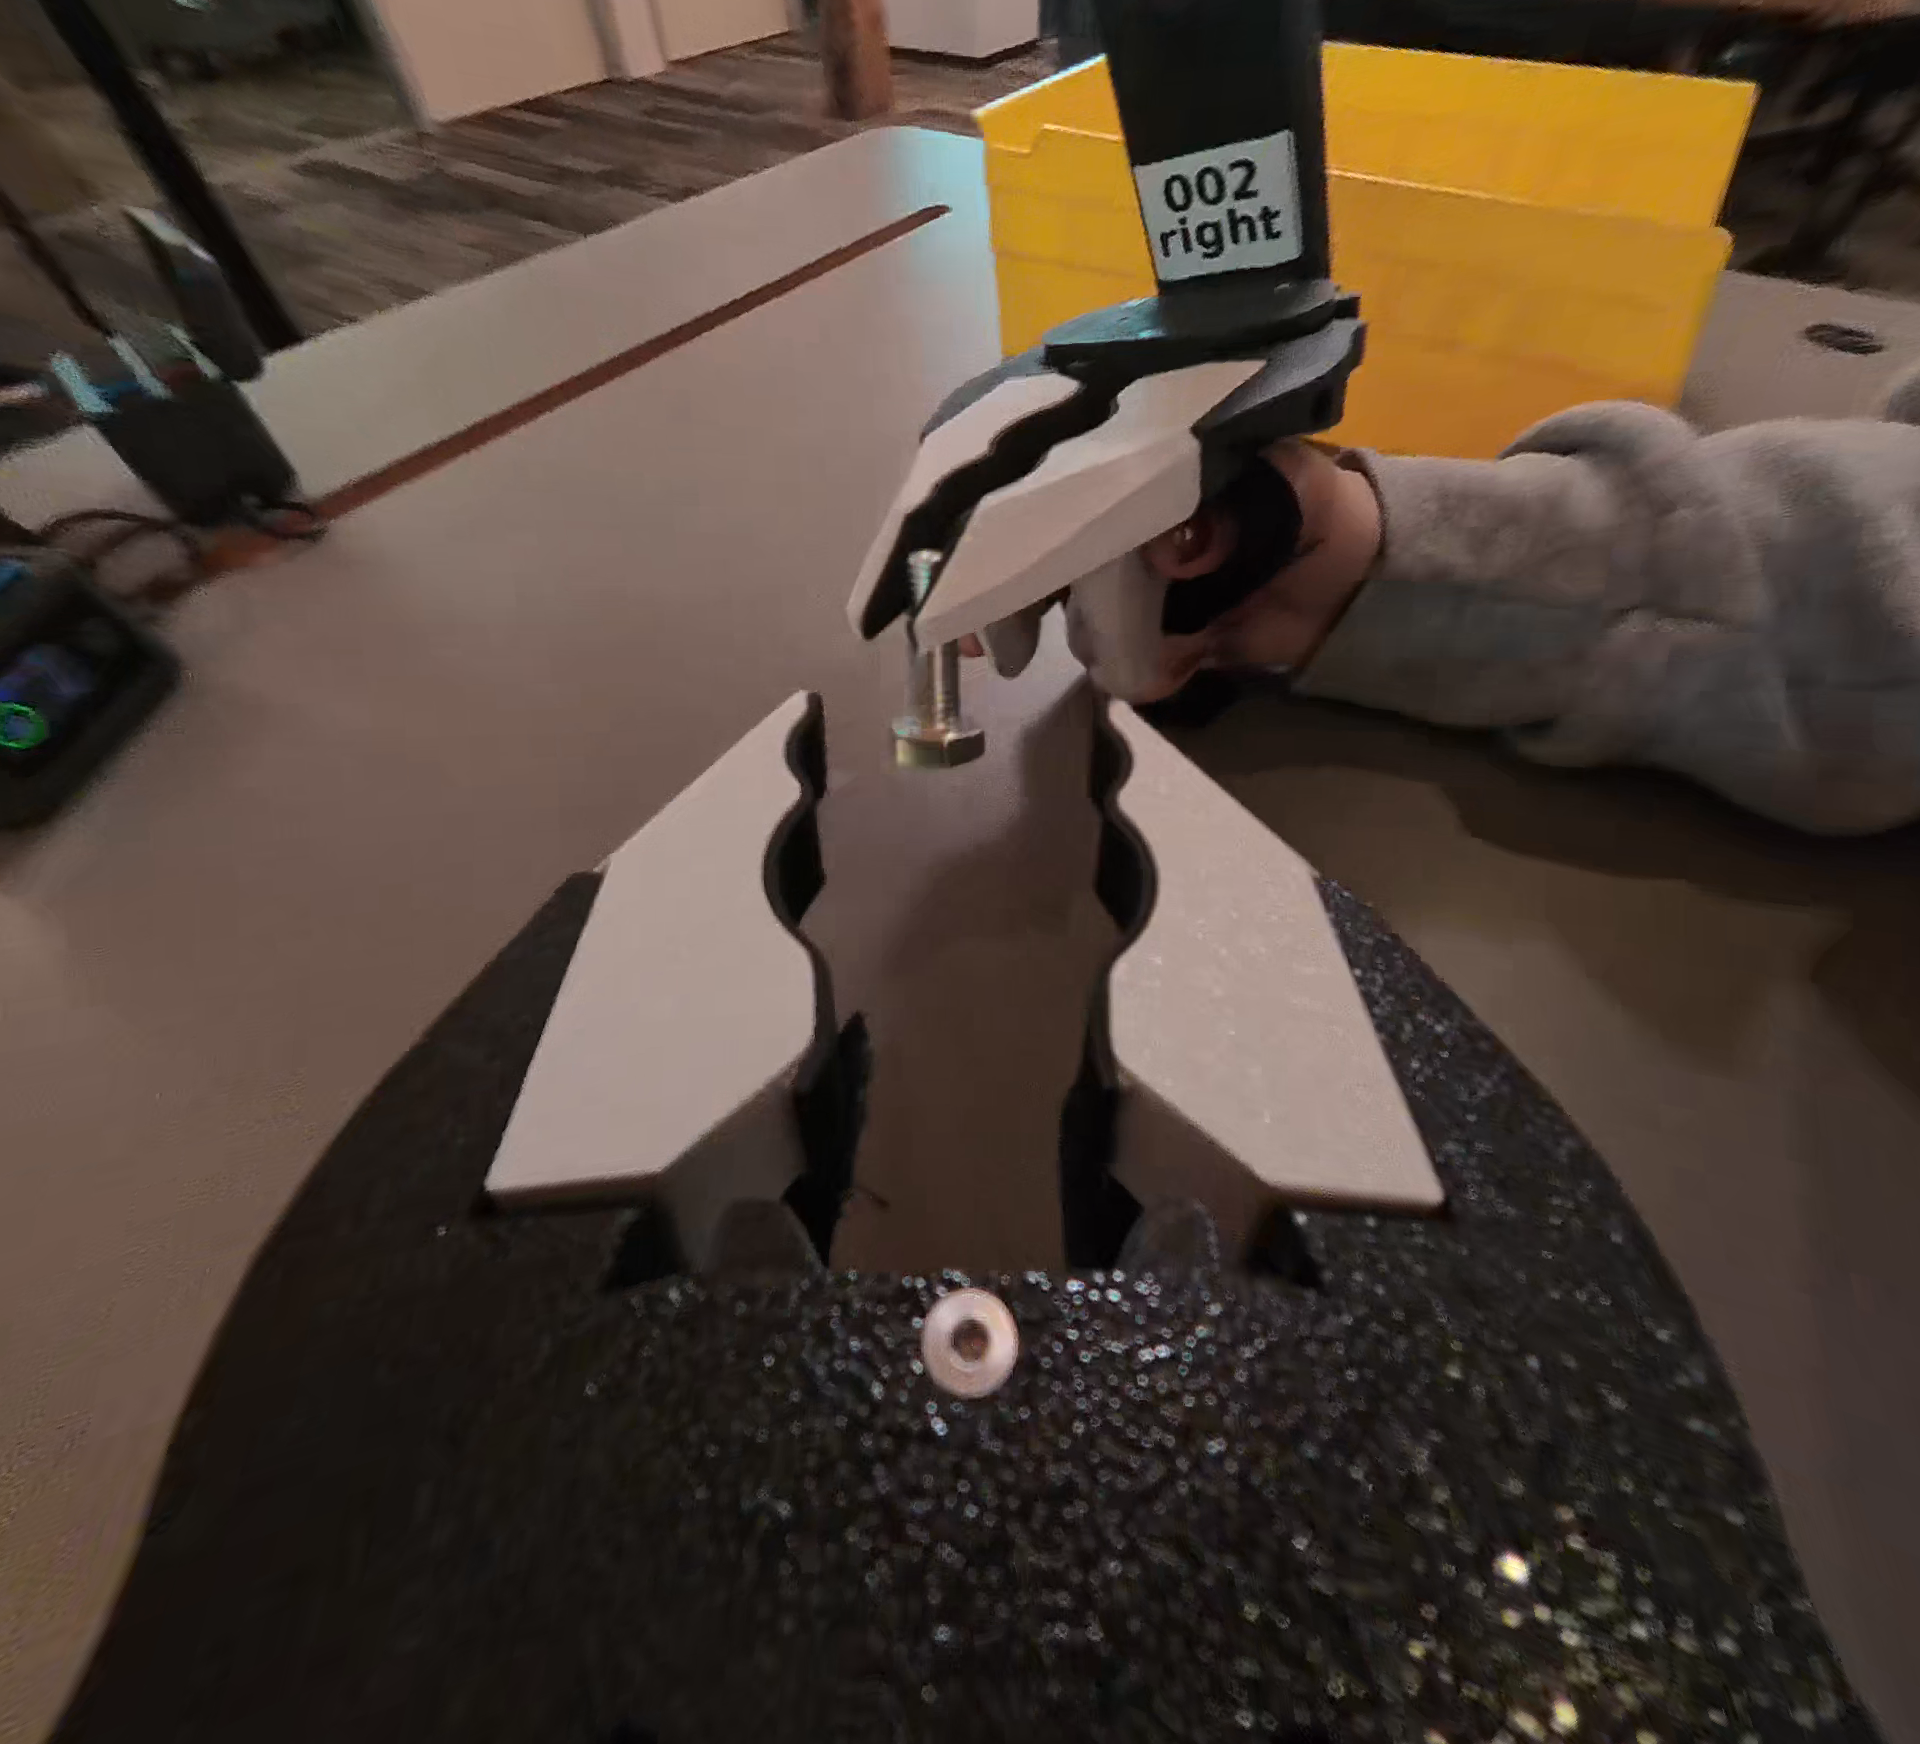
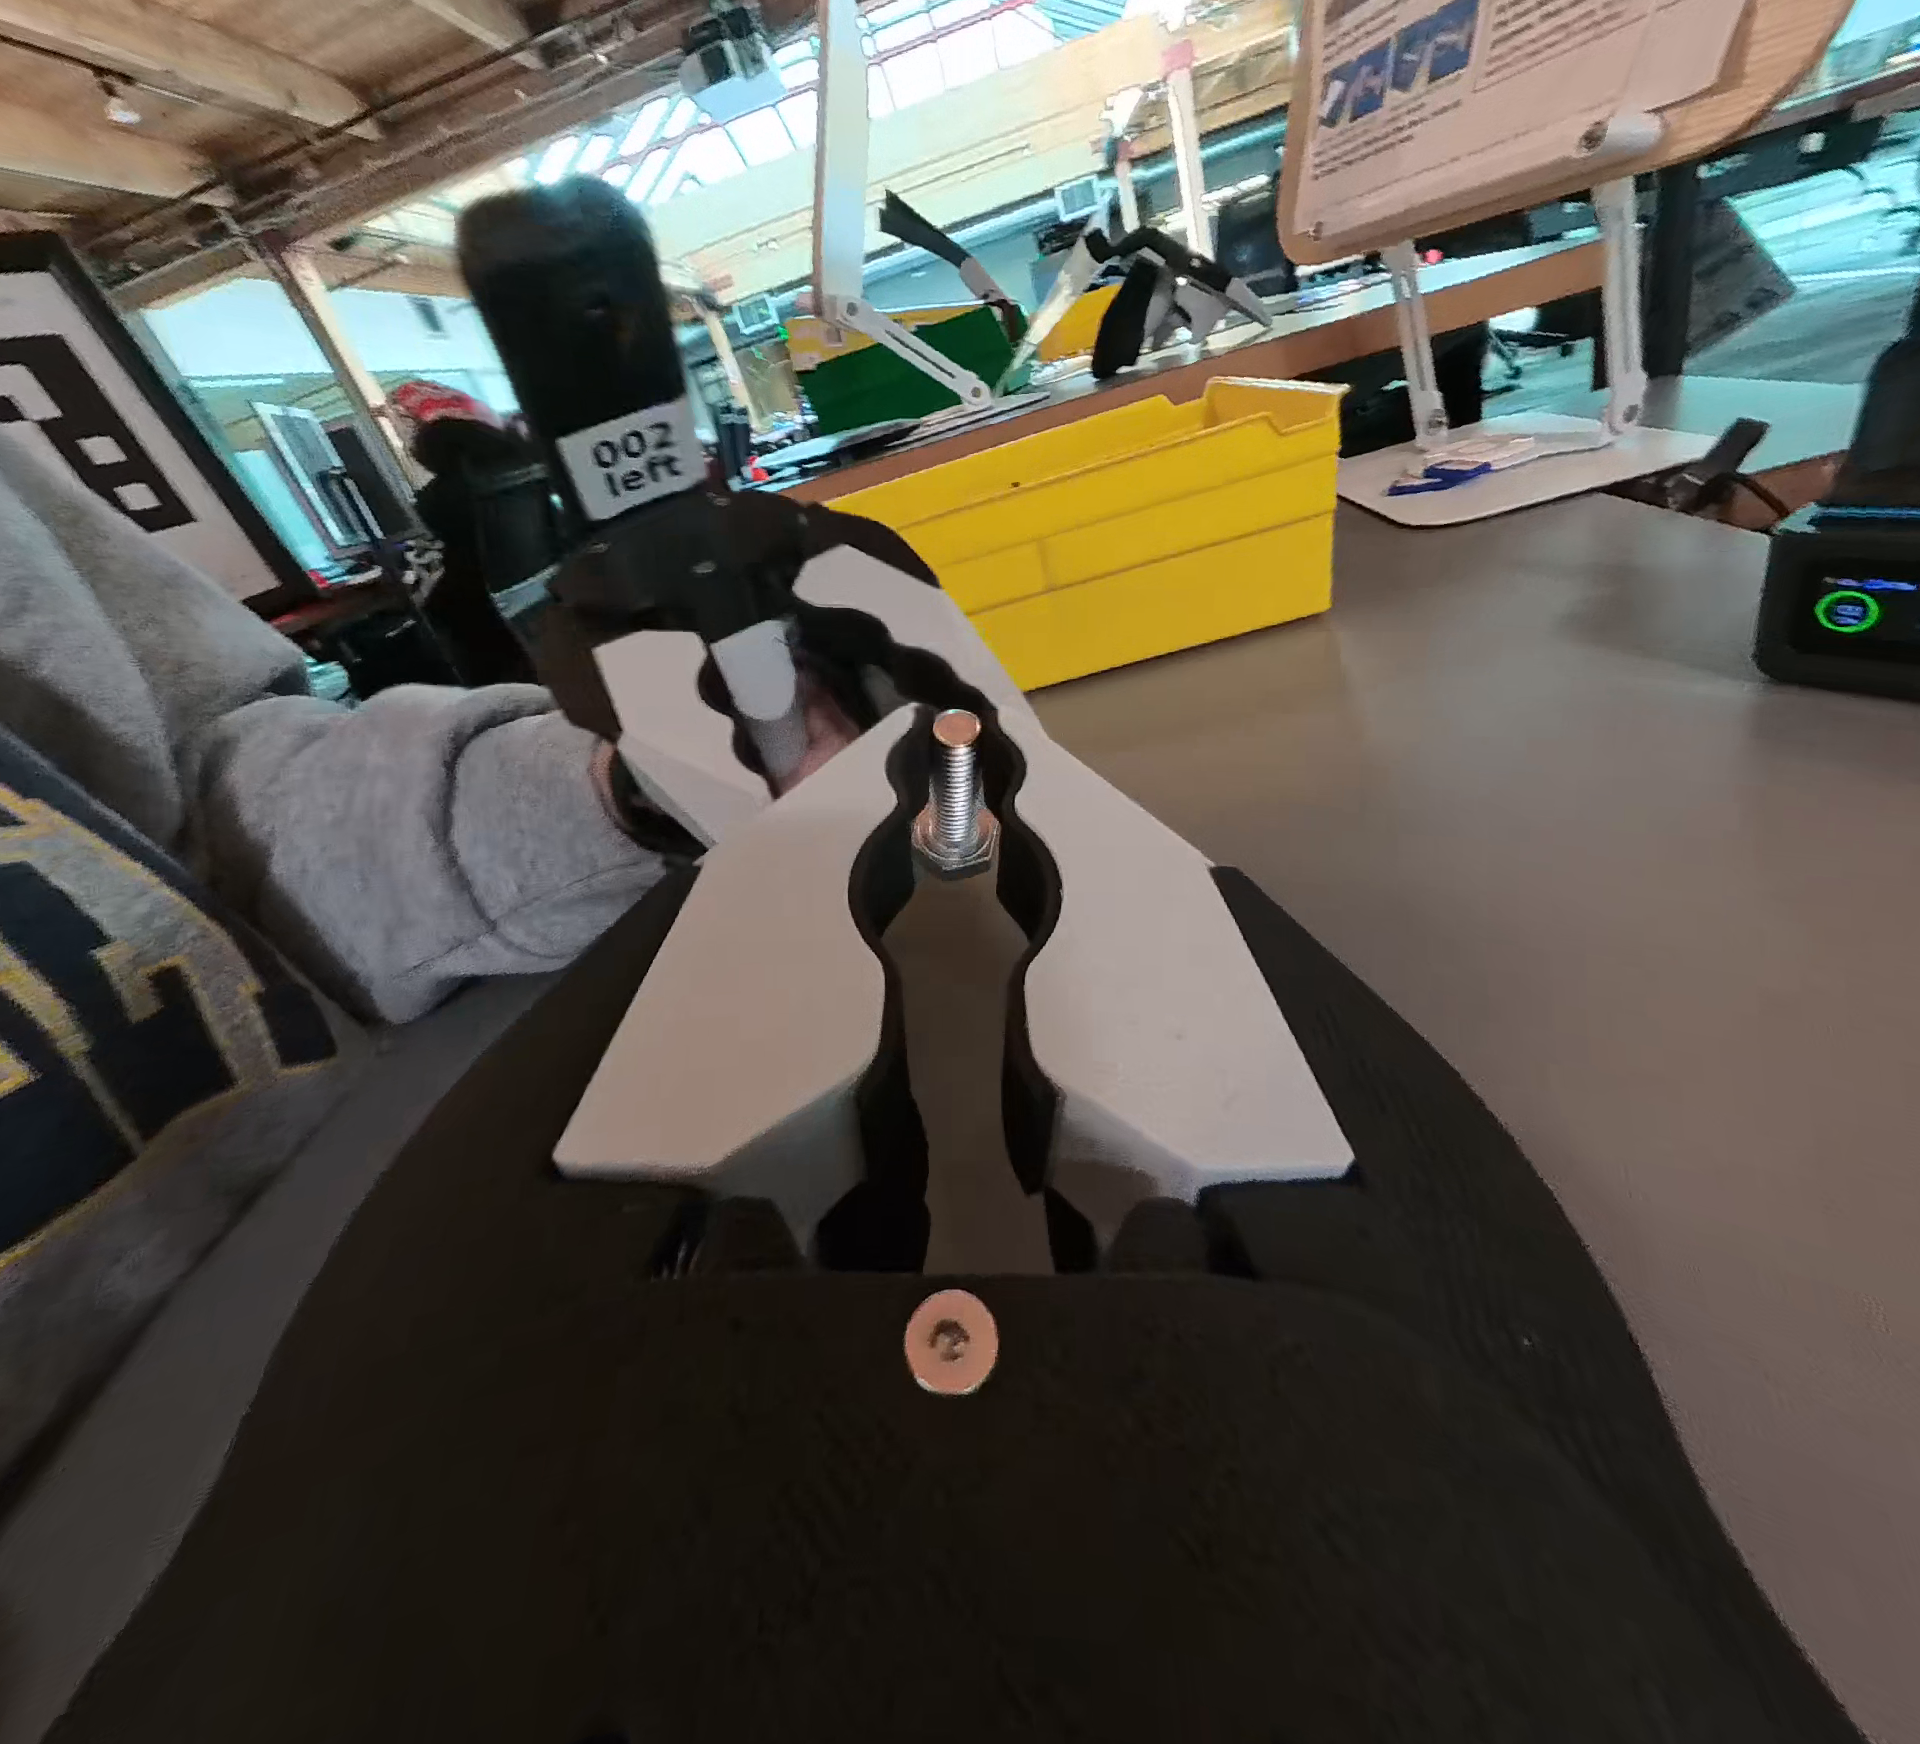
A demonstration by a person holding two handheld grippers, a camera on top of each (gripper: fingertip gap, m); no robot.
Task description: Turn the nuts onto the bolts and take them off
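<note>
Bolt point(image 1: 938, 702) before bin point(image 1: 1455, 240)

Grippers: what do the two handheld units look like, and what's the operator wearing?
Both match: the left gripper and the right gripper have pale angular fingers with wavy black inner pads on a black textured body, one silver screw at its centre. Each black upright handle carries a white label. Grey fleece sleeves. No cables visible.

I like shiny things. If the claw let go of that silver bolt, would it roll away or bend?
The bolt looks like solid metal, so probably stiff and heavy for its size. Its round shank might roll, but the flat-sided head should stop it soon. Smooth and shiny, it could slip: the right gripper pinches only its thin threaded part.
</note>
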